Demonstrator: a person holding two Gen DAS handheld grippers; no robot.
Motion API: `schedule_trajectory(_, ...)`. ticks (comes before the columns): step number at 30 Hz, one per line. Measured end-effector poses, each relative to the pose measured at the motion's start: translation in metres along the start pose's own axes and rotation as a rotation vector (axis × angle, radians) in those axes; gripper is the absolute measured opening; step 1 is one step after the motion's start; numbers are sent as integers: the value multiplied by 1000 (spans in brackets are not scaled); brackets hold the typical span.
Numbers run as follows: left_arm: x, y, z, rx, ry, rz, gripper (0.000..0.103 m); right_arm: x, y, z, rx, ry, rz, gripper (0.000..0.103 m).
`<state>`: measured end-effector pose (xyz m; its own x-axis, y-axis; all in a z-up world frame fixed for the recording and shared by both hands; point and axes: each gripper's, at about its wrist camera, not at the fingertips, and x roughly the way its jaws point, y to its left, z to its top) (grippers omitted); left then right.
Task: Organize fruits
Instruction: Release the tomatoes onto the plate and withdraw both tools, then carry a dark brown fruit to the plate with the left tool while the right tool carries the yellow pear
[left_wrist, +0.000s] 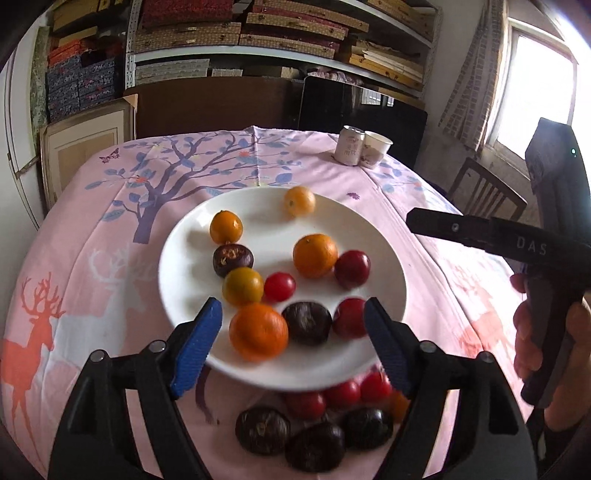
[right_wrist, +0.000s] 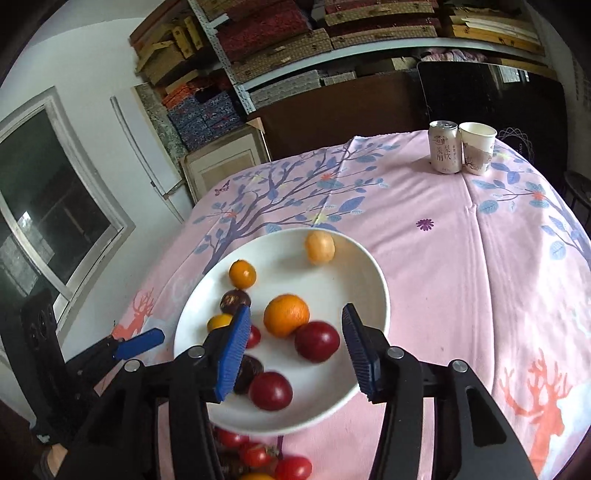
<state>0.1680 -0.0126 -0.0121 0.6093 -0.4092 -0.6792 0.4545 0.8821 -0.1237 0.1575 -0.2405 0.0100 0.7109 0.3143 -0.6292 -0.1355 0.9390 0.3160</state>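
A white plate on the pink cloth holds several fruits: oranges, small yellow-orange fruits, red tomatoes and dark chestnuts. More tomatoes and chestnuts lie on the cloth in front of the plate. My left gripper is open and empty above the plate's near edge. My right gripper is open and empty over the plate, with a red fruit and an orange seen between its fingers. It also shows in the left wrist view at the right.
A drink can and a paper cup stand at the table's far right. A chair stands beside the table at the right. Shelves of boxes fill the wall behind.
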Motion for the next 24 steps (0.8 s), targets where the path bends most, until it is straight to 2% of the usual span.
schedule_trajectory(2,-18,-9,-24,54,14,-9,77,-18,6,-23,-51,2,-3,52)
schedule_trajectory(5,-32,-21,-61,122,59,-20,77,-33,17,-61,-125,58,-11,52)
schedule_trajectory(9,-27,-34,-93,193,98,37,77,-36,22,-102,-149,129,-9,52)
schedule_trajectory(10,-23,-34,-96,187,108,42,76,-36,20,-108,-141,137,-6,52)
schedule_trajectory(13,-9,-28,-97,145,148,52,63,-36,12,-122,-90,151,-1,52)
schedule_trajectory(14,-3,-26,-96,130,167,53,55,-36,9,-125,-75,152,1,52)
schedule_trajectory(16,6,-22,-94,107,190,45,49,-38,6,-129,-63,154,-1,52)
schedule_trajectory(18,9,-24,-92,108,181,44,43,-39,5,-132,-73,155,-16,52)
schedule_trajectory(24,18,-21,-83,73,183,24,43,-37,11,-140,-109,185,-11,52)
